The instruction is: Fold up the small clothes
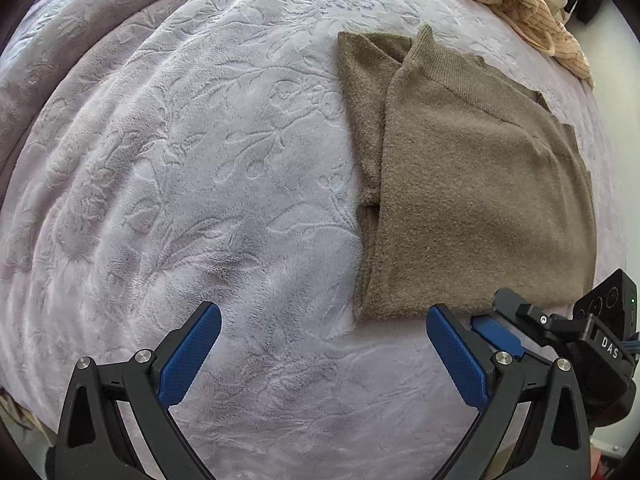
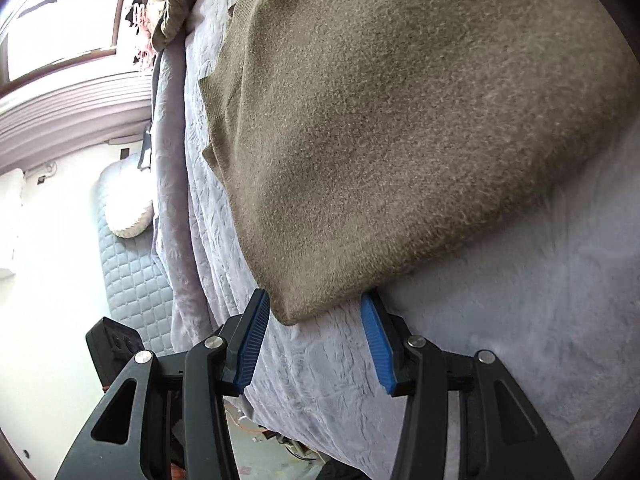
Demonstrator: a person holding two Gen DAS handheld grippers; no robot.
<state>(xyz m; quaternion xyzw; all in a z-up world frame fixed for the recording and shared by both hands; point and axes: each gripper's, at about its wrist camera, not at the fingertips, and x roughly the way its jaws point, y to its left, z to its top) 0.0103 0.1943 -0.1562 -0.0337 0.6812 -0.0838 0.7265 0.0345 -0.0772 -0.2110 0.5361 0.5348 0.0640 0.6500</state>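
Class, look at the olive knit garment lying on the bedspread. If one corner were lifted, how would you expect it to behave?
The olive knit garment would probably drape and sag, not hold its shape: it lies flat in soft folded layers. Its fuzzy surface suggests it would cling to the plush bedspread rather than slide. The layers might slip apart if the right tongs, whose pads flank the corner, lifted only there.

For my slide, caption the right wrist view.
Right claw open, straddling the near corner of the partly folded olive sweater on a lavender blanket.
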